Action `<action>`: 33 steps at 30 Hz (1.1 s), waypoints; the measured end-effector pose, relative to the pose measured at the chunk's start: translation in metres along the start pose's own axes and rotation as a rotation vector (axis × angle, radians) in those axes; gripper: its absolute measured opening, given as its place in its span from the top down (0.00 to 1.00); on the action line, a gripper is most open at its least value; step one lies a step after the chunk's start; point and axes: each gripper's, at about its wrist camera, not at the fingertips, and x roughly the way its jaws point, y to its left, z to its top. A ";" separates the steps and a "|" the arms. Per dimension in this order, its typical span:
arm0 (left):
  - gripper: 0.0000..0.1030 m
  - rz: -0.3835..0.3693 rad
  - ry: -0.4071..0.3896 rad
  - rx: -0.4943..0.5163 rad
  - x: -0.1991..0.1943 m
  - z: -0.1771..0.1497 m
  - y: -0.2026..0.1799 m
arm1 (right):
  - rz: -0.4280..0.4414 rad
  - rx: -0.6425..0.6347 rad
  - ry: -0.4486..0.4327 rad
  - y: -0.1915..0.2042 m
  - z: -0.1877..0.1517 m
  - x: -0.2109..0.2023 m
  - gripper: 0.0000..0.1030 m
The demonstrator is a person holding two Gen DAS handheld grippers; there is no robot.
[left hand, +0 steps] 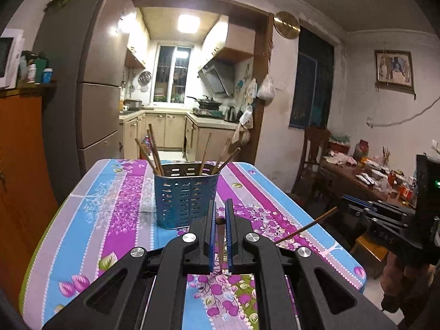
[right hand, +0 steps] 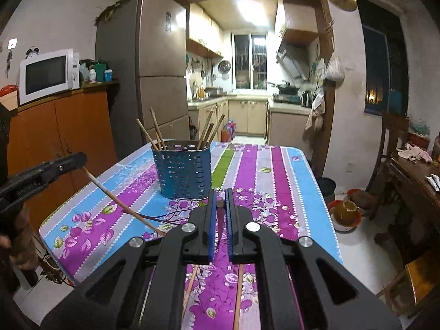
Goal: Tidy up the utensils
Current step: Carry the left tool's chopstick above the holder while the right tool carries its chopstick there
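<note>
A blue perforated utensil holder (left hand: 187,195) (right hand: 183,174) stands on the flowered striped tablecloth (left hand: 115,209) (right hand: 255,181) with several wooden chopsticks (left hand: 154,151) (right hand: 156,129) upright in it. My left gripper (left hand: 220,206) (right hand: 81,162) hovers above the table just short of the holder, shut on a brown chopstick (left hand: 220,244) (right hand: 121,205) that slants down toward the cloth. My right gripper (right hand: 220,195) (left hand: 346,203) is beside it on the right, shut on another chopstick (right hand: 220,220) (left hand: 305,228). Two more chopsticks (right hand: 238,294) lie on the cloth under the right gripper.
Beyond the table stand a tall fridge (right hand: 162,68) and an orange cabinet (right hand: 68,134) with a white microwave (right hand: 48,75); a kitchen doorway lies behind. On the right a wooden chair (right hand: 390,143), a cluttered side table (left hand: 365,176) and bowls on the floor (right hand: 343,214).
</note>
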 end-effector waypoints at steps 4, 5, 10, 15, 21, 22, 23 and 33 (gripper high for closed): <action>0.93 -0.011 0.028 0.007 0.011 0.017 0.003 | 0.003 0.002 0.034 -0.003 0.014 0.009 0.96; 0.93 -0.014 0.034 0.010 0.013 0.020 0.003 | -0.001 -0.001 0.032 -0.002 0.018 0.009 0.96; 0.93 -0.025 0.029 0.016 0.018 0.038 0.006 | 0.010 -0.023 0.019 0.004 0.035 0.006 0.96; 0.93 -0.024 0.018 0.031 0.023 0.050 0.007 | 0.007 -0.046 0.016 0.010 0.049 0.004 0.96; 0.93 -0.017 -0.001 0.057 0.028 0.064 0.006 | 0.029 -0.057 0.032 0.019 0.063 0.004 0.96; 0.93 -0.016 -0.006 0.061 0.028 0.067 0.007 | 0.035 -0.059 0.036 0.021 0.066 0.004 0.96; 0.93 -0.017 -0.008 0.061 0.029 0.069 0.007 | 0.038 -0.060 0.038 0.022 0.067 0.003 0.96; 0.93 -0.015 -0.008 0.078 0.026 0.087 0.014 | 0.107 -0.075 0.101 0.046 0.095 0.006 0.96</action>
